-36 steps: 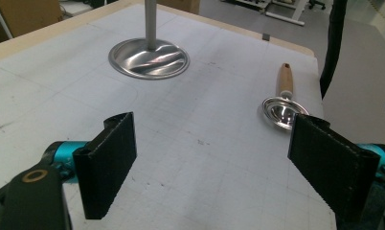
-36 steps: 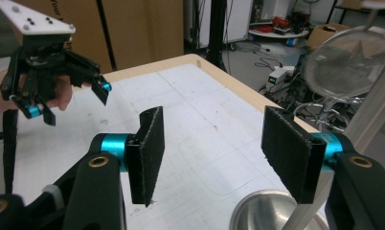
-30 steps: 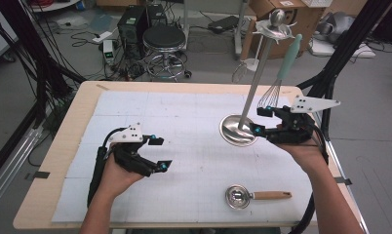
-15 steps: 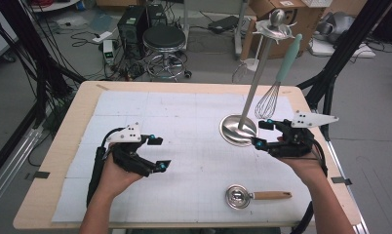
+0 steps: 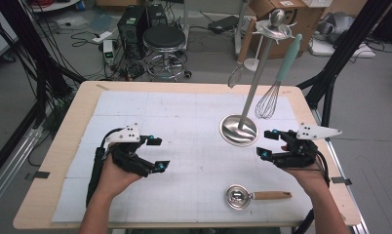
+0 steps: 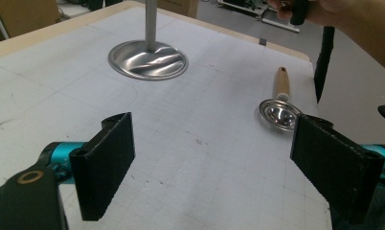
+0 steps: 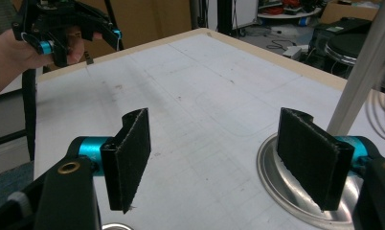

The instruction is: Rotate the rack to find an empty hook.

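Note:
A steel utensil stand (image 5: 239, 130) rises from a round base on the white mat (image 5: 194, 117). A whisk (image 5: 268, 101) with a teal handle hangs from its top. A steel scoop (image 5: 238, 196) with a wooden handle lies near the front edge. My right gripper (image 5: 266, 144) hovers low, just right of the stand's base (image 7: 277, 187). Its jaws have just been opening, and they are open with nothing between them (image 7: 219, 158). My left gripper (image 5: 157, 153) is open over the mat's left half, empty, facing the base (image 6: 148, 60) and the scoop (image 6: 279, 108).
A small strainer (image 5: 235, 78) also hangs from the stand on its far side. The table's wooden rim (image 5: 62, 146) borders the mat. Behind the table are a stool (image 5: 165, 41), cables and cardboard boxes. Black frame legs (image 5: 330, 73) stand at the right.
My right gripper has come down and toward the front, from beside the whisk to just over the mat by the stand's base, with its jaws wider. The left hand has stayed put.

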{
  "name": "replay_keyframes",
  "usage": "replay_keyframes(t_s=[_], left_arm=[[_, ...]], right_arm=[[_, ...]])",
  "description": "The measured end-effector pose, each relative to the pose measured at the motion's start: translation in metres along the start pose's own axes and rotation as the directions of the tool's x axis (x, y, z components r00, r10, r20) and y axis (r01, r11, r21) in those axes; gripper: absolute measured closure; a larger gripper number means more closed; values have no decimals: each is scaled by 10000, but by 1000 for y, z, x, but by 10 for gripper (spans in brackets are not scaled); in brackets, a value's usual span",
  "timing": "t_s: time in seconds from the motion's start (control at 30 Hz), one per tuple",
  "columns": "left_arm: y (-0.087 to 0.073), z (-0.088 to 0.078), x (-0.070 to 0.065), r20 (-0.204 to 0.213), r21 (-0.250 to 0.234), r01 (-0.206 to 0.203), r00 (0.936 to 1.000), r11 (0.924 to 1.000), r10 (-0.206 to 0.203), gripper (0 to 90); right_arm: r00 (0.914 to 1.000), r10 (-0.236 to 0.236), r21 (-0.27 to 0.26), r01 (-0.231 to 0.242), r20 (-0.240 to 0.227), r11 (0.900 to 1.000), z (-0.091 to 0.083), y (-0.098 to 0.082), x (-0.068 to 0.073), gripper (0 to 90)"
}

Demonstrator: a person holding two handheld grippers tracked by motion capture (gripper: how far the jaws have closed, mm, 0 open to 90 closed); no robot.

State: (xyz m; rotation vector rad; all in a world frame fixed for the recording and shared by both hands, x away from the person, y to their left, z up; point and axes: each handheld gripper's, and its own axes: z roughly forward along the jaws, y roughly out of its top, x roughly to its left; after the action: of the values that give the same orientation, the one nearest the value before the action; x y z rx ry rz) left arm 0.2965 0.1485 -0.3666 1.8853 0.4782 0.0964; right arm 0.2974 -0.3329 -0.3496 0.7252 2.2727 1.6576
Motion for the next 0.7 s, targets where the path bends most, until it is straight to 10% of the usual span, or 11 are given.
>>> replay_keyframes(t_s=[0.7], left_arm=[[-7,-4,4,-12,-29,116,9999,9999,-116,103]], right_arm=[[9990,433,270,-431,-77,9987,8,-27,1,197]])
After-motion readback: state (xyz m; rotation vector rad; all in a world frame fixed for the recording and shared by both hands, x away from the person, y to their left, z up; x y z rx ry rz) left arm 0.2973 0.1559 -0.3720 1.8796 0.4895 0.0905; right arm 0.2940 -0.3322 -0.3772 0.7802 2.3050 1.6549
